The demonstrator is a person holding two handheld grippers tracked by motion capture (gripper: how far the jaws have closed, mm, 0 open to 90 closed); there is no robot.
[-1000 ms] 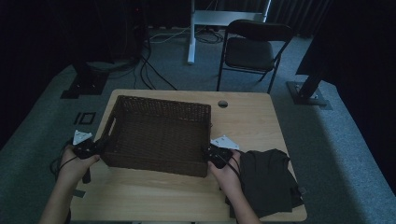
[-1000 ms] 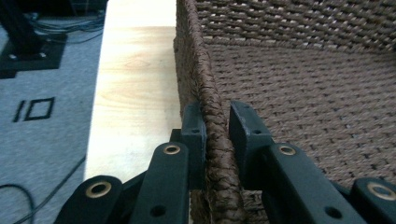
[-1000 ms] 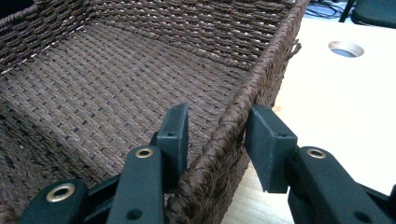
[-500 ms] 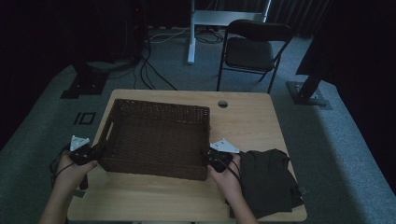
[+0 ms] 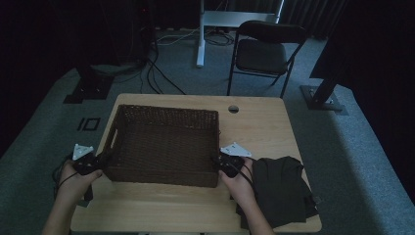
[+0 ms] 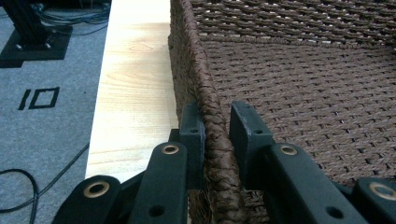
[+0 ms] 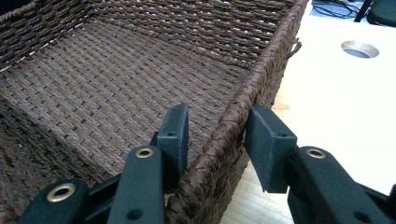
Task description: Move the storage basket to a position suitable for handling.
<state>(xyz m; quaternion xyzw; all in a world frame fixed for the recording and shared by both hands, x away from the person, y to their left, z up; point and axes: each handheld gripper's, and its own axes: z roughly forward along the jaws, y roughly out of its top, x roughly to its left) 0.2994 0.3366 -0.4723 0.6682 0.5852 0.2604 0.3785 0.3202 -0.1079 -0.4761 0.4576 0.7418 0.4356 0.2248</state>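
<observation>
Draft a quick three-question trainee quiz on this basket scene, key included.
1. True or false: the basket stands on the floor.
2. The left claw has its jaws on either side of: A the basket's rim, B a chair leg, C a cable.
3. In the high view, what lies on the table just right of the right claw?

Key: 1 false, it stands on the table. 2 A. 3 a dark cloth.
</observation>
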